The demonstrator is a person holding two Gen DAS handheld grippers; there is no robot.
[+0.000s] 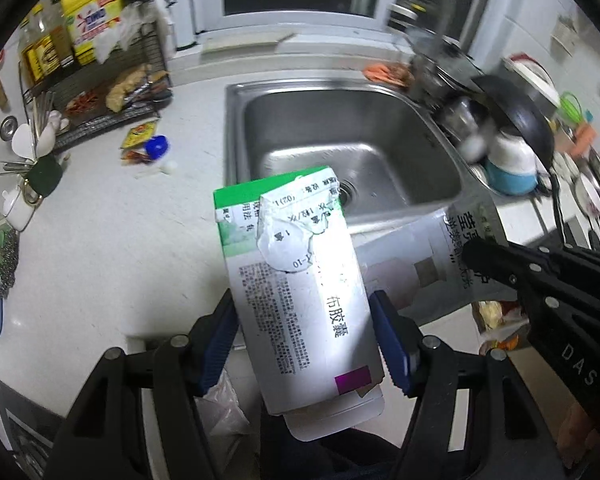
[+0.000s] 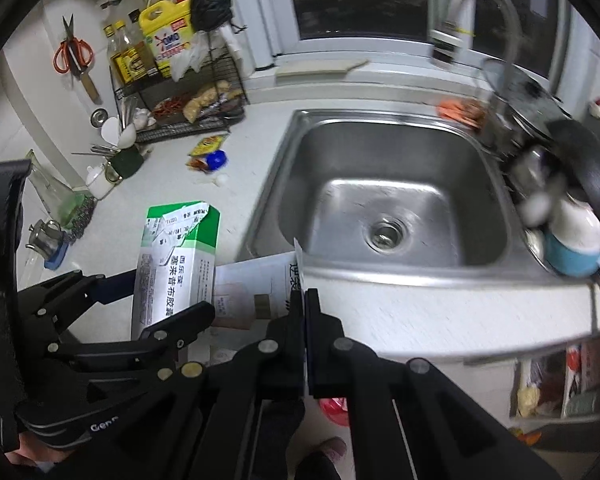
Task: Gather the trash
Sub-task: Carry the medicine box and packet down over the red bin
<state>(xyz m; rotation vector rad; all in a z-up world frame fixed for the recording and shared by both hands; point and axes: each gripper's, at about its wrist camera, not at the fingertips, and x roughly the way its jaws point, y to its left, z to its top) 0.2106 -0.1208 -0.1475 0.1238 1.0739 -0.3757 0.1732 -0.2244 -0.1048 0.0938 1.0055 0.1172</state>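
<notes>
A white and green medicine box (image 1: 300, 280) with a torn label stands upright between the blue pads of my left gripper (image 1: 304, 300), which is shut on its sides. The same box (image 2: 176, 264) and left gripper (image 2: 160, 300) show at the lower left of the right wrist view. My right gripper (image 2: 302, 300) is shut on the edge of a flat printed white card sheet (image 2: 256, 280). In the left wrist view that sheet (image 1: 412, 264) sticks out beside the box, with the right gripper (image 1: 472, 252) pinching it. Both are held above the counter's front edge, near the sink.
A steel sink (image 2: 380, 276) lies ahead, with a faucet (image 2: 480, 12) and stacked dishes (image 2: 572, 236) to its right. A yellow packet (image 1: 140, 136) and a blue cap (image 1: 158, 146) lie on the white counter (image 1: 120, 240). A wire rack (image 2: 180, 92) of bottles stands at the back left.
</notes>
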